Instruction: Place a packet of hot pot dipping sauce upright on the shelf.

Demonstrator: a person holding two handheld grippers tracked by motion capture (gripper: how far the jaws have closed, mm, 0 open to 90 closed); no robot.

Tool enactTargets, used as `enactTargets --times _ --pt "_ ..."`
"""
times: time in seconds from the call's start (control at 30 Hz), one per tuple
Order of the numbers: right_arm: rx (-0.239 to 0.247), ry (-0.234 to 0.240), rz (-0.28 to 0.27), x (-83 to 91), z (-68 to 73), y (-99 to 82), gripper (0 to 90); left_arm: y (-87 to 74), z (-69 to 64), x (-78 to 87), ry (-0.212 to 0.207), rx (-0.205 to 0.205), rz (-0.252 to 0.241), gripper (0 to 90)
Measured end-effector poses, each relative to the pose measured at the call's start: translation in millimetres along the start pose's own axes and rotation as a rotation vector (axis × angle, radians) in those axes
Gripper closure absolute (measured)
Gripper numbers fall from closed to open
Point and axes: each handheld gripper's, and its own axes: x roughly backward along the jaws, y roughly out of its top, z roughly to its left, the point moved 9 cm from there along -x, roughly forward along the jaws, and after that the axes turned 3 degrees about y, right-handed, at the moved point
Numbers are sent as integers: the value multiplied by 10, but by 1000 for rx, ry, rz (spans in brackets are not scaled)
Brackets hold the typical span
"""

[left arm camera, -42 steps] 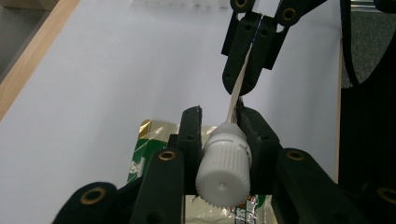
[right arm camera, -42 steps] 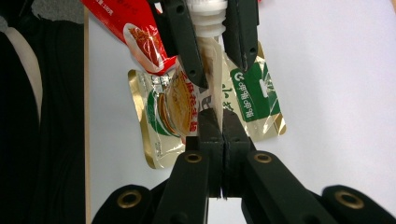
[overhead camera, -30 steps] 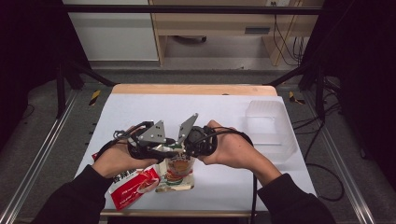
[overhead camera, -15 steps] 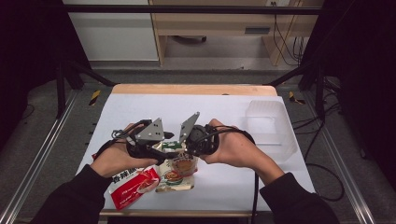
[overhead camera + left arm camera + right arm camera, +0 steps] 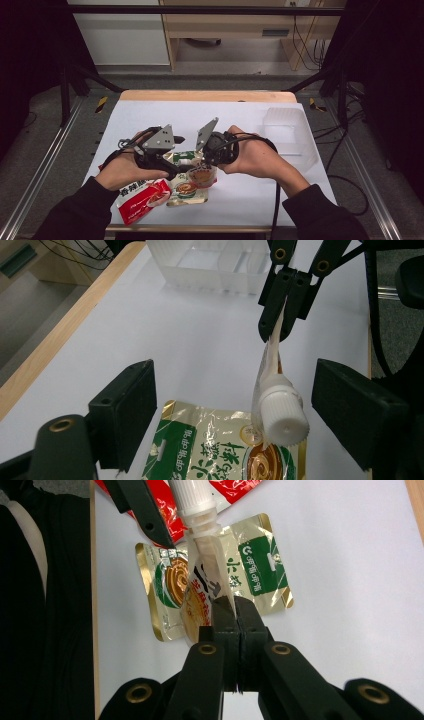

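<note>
A small spouted pouch [image 5: 207, 575] hangs by its top edge from my right gripper [image 5: 234, 605], which is shut on that edge. Its white screw cap [image 5: 282, 412] sits between the wide-open jaws of my left gripper [image 5: 235, 375], and neither pad touches it. Those jaws have just been opening. In the high view both grippers meet over the table's near middle, the left gripper [image 5: 176, 150] facing the right gripper [image 5: 204, 154], with the pouch [image 5: 201, 175] below them.
A green and gold flat packet [image 5: 260, 565] lies on the white table [image 5: 240, 120] under the pouch. A red packet [image 5: 142, 197] lies beside it near the front edge. A clear plastic tray [image 5: 287, 135] stands at the right.
The left gripper's jaws stand wider around the cap than before. Both hands have hardly moved.
</note>
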Motion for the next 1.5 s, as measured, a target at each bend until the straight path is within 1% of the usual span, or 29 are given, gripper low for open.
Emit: enactTargets --times 0.03,0.13,0.2,0.23,0.33,0.37,0.43,0.53,0.63,0.83,0.97,1.03,1.17,1.23,1.33,1.43,1.47,1.5 --pt "9 -1 0 4 -9 -4 900 -1 -2 -2 -2 0 0 168" --pt "5 -4 4 23 -18 -22 900 -5 1 4 0 0 -1 150" --pt "2 -7 7 38 -26 -34 900 3 0 13 -3 14 -11 139" --pt "6 -7 9 46 -33 -42 900 10 4 21 0 17 -16 134" --pt "-6 -10 9 63 -38 -58 900 28 13 41 3 20 -29 128" --pt "2 -14 14 74 -51 -71 900 27 14 47 5 22 -28 126" --pt "0 -16 15 91 -58 -88 899 10 21 56 11 24 -25 121" --pt "-6 -29 23 146 -91 -136 900 -24 30 72 14 23 -18 118" --pt "-13 -45 26 217 -130 -177 900 -70 42 92 17 31 -15 117" --pt "-22 -83 27 427 -250 -267 900 -193 64 108 25 57 -3 109" --pt "-39 -125 32 615 -384 -350 900 -292 76 105 27 68 13 108" --pt "-56 -145 31 712 -446 -390 900 -338 80 105 27 72 19 107" --pt "-74 -176 20 903 -559 -460 900 -430 87 89 30 88 31 106" --pt "-83 -191 17 976 -603 -498 900 -484 89 79 31 91 45 103" --pt "-106 -217 12 1102 -673 -604 899 -550 84 66 29 101 52 102" --pt "-127 -231 7 1184 -717 -708 899 -615 89 60 31 111 60 102" --pt "-139 -242 8 1236 -743 -782 899 -628 87 61 29 111 64 102" --pt "-145 -242 6 1254 -747 -813 900 -641 89 61 31 114 65 102"
